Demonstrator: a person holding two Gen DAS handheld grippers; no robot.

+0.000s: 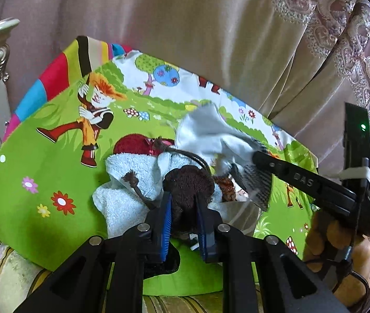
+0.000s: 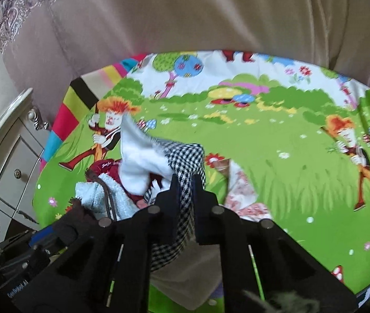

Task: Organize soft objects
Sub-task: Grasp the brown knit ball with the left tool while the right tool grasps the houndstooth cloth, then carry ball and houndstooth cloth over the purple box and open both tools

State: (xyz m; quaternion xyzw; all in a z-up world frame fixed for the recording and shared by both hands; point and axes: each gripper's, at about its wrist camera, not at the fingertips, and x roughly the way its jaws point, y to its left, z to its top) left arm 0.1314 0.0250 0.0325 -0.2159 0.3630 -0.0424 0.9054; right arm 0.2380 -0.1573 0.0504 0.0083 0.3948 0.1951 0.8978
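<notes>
— Right, where are the edges and the open room?

— The cartoon-printed sheet [image 2: 276, 140] ends at a striped border on the far left, just beside a white cabinet [image 2: 10, 154]. A beige curtain [image 2: 198, 10] hangs along the far edge. The right half of the sheet lies bare; the soft things are heaped near the left.

— And the left tongs [image 1: 182, 206]?

— Narrowly parted, clenched on a dark brown plush piece [image 1: 188, 185] that fills the gap between the blue pads. It rests against a pale blue towel [image 1: 130, 172], with a dark red cloth [image 1: 135, 144] just beyond on the far side.

— The right tongs [image 2: 185, 185]?

— Nearly closed, pinching a black-and-white houndstooth cloth [image 2: 187, 156]. The white lining [image 2: 138, 161] of that cloth stands lifted above the heap, blurred at its far tip.

— Counts?

— One brown plush piece, one blue towel, one dark red cloth, one houndstooth cloth, and one pink floral fabric [image 2: 242, 193] flat on the sheet just right of the right tongs. Two brown cords with tassels [image 1: 130, 177] lie across the towel.
</notes>
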